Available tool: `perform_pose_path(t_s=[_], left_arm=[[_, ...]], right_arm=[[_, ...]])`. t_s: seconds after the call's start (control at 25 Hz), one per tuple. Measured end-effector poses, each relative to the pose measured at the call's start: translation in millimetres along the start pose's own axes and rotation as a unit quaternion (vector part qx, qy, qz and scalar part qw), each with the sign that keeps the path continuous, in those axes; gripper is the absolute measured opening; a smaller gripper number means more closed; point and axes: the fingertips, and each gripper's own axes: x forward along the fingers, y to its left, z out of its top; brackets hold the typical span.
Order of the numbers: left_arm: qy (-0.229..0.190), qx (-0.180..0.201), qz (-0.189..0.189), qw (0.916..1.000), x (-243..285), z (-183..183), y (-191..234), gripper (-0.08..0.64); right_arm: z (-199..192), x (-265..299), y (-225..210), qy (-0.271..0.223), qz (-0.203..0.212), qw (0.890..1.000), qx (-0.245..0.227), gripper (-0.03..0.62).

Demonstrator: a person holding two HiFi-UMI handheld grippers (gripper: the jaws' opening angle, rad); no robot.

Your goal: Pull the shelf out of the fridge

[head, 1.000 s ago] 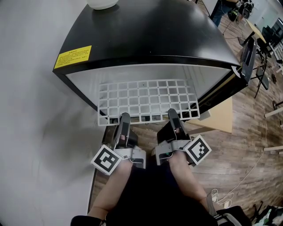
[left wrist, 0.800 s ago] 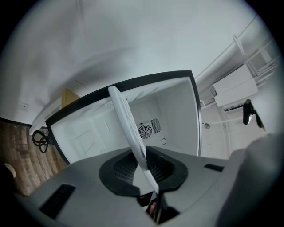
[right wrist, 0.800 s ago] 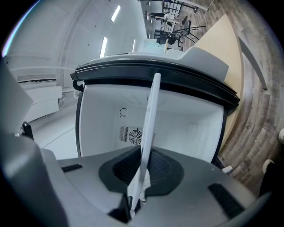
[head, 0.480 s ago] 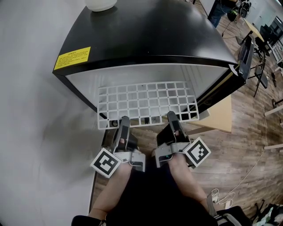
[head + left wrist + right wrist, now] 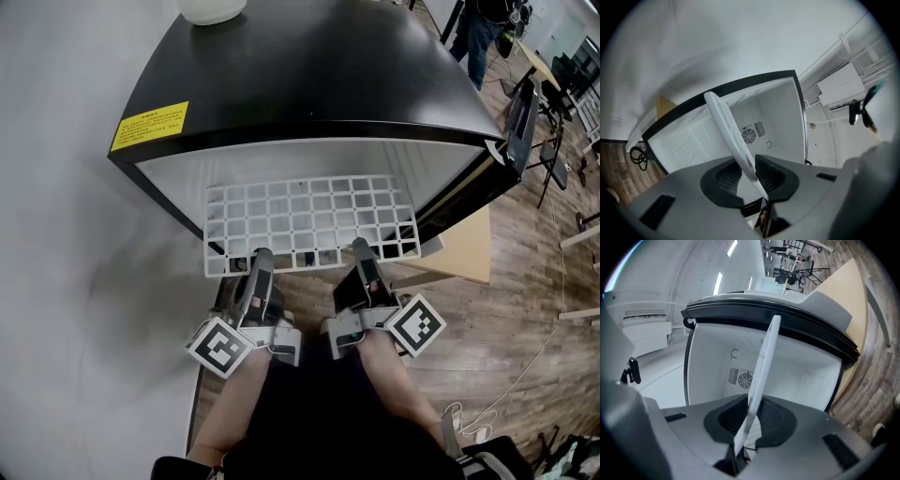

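Shelf (image 5: 309, 220) projects partway from the fridge (image 5: 309, 84). Left gripper (image 5: 260, 256) and right gripper (image 5: 361, 247) pinch its near rim, jaws now opening. Probably light, stiff, slippery plastic grid: hold the near rim evenly.

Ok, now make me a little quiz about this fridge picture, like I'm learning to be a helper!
1. True or false: the fridge is closed.
2. What colour is the sticker on the fridge's top? A red, B yellow, C green.
3. What sits between the jaws of the left gripper and the right gripper?
Key: 1 false, it stands open. 2 B. 3 The front edge of the white grid shelf; both grippers' jaws are opening, with that edge between them.
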Motion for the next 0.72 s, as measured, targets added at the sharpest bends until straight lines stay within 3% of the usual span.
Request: perform_pose_path(t_s=[0.2,0.36,0.6,0.72], left_arm=[[0.043,0.052,-0.027,0.9974,6,-9,-12,0.112],[0.078,0.103,-0.054,0.9901,7,-19,-22,0.172],[0.146,0.161,-0.108,0.9702,4,-41,-30,0.213],[0.176,0.211,-0.118,0.9543,0,-52,-30,0.222]], right_arm=[[-6,4,3,0.035,0.017,0.999,-0.029,0.053],[-19,6,9,0.067,0.038,0.996,-0.053,0.107],[-33,4,21,0.114,0.082,0.985,-0.099,0.190],[-43,-2,26,0.150,0.114,0.973,-0.136,0.220]])
